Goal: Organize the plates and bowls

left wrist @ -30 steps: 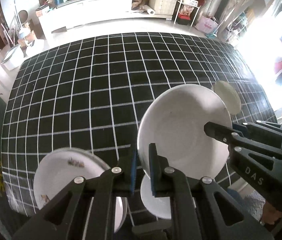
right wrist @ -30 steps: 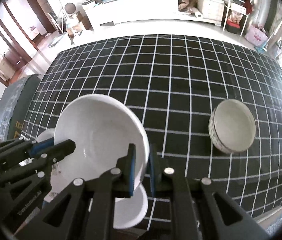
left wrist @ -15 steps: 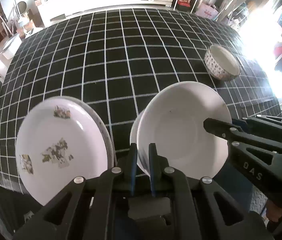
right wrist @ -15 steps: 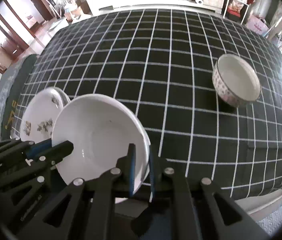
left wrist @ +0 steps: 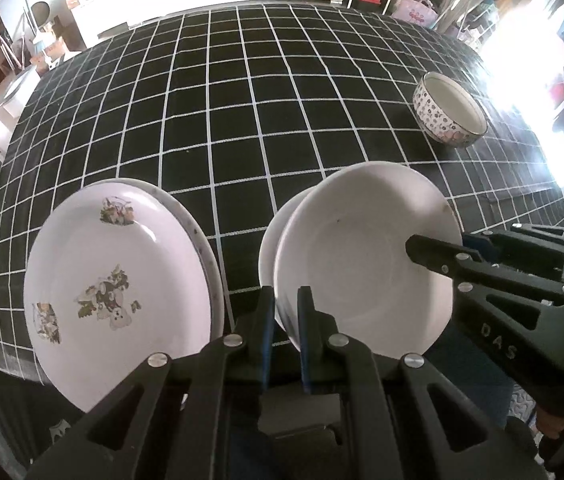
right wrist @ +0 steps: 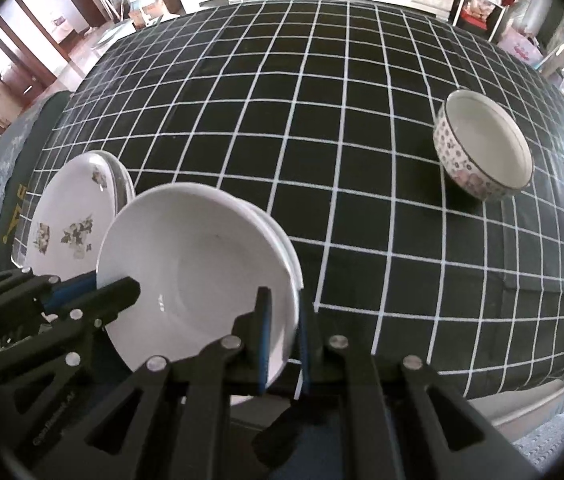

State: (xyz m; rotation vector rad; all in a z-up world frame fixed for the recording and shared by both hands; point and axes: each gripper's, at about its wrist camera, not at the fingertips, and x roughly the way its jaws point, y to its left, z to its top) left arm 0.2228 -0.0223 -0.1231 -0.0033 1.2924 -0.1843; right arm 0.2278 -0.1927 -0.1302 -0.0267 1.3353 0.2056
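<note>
Both grippers clamp one white bowl [left wrist: 361, 256]: left gripper [left wrist: 285, 308] pinches its left rim, right gripper [right wrist: 282, 320] its opposite rim. It sits on a second white dish [right wrist: 282, 240], beside the decorated plates [left wrist: 118, 280] on the checkered tablecloth [left wrist: 242, 120]. A patterned bowl [right wrist: 481, 152] stands well apart.

- Left wrist camera looks steeply down along its gripper [left wrist: 285, 312], close over the checked tablecloth [left wrist: 242, 112]
- Right wrist camera does likewise
- Both share the white bowl [left wrist: 361, 256] and patterned bowl [right wrist: 481, 148]
</note>
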